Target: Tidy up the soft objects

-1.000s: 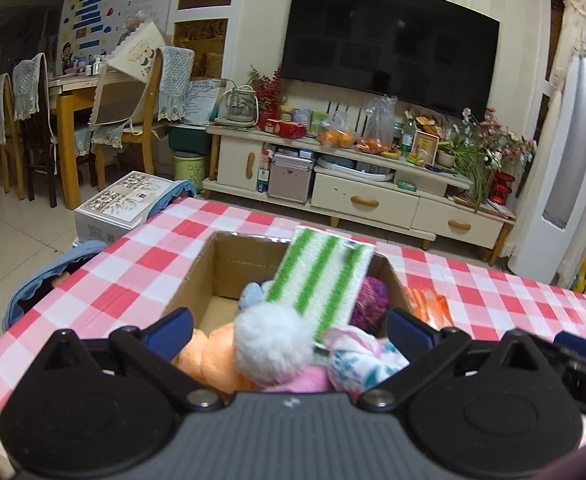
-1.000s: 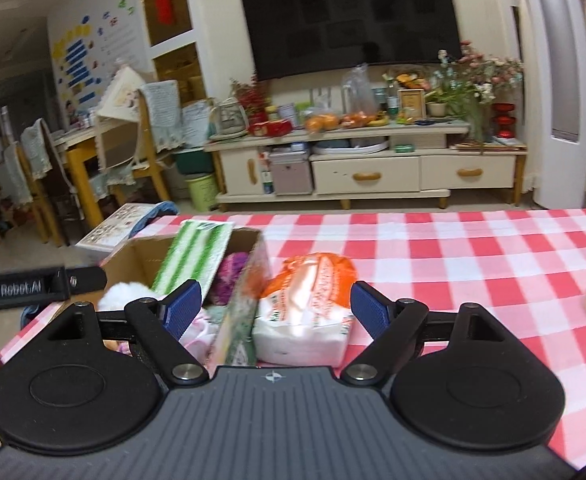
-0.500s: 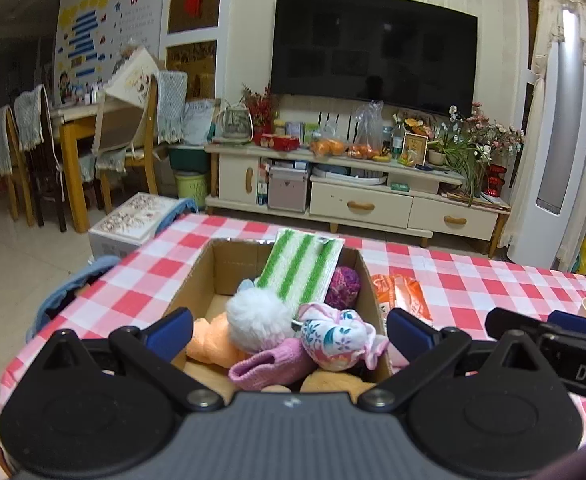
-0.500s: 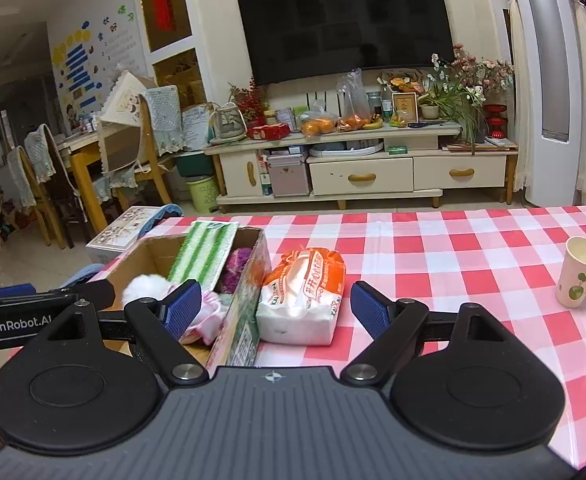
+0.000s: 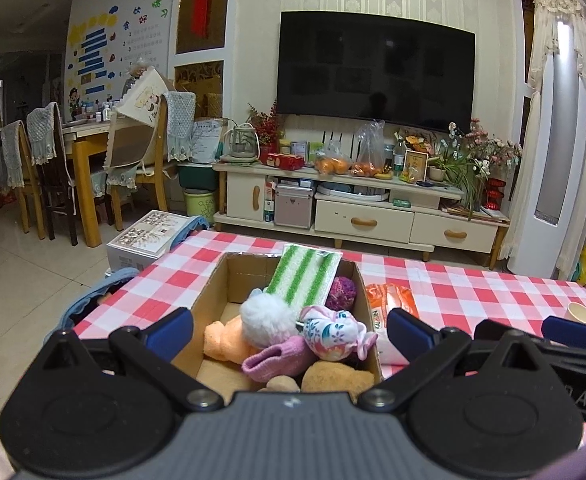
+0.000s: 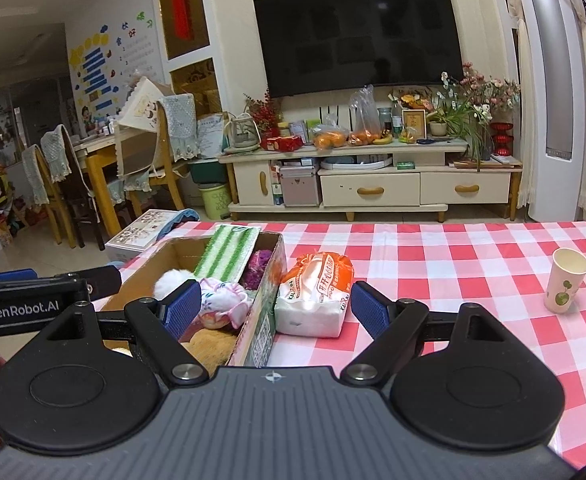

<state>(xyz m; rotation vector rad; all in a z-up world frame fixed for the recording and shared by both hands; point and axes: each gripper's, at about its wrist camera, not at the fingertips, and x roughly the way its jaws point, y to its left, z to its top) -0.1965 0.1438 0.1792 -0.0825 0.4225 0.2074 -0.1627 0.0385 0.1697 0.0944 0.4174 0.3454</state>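
Both grippers backed away from the cardboard box [image 5: 217, 292], jaws spread wide and empty. Only the right view showed the whole tissue pack [image 6: 313, 292] and the left gripper's [image 5: 289, 326] "GenRobot.AI" label.

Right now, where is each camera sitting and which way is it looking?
Left wrist: sits on the left tongs, facing the TV wall over the cardboard box of soft toys; its open blue fingers show, plus the right tongs.
Right wrist: sits on the right tongs, facing the same wall over the tissue pack; its open fingers show, plus the left tongs' body.
Shared: box, tissue pack, paper cup, TV.
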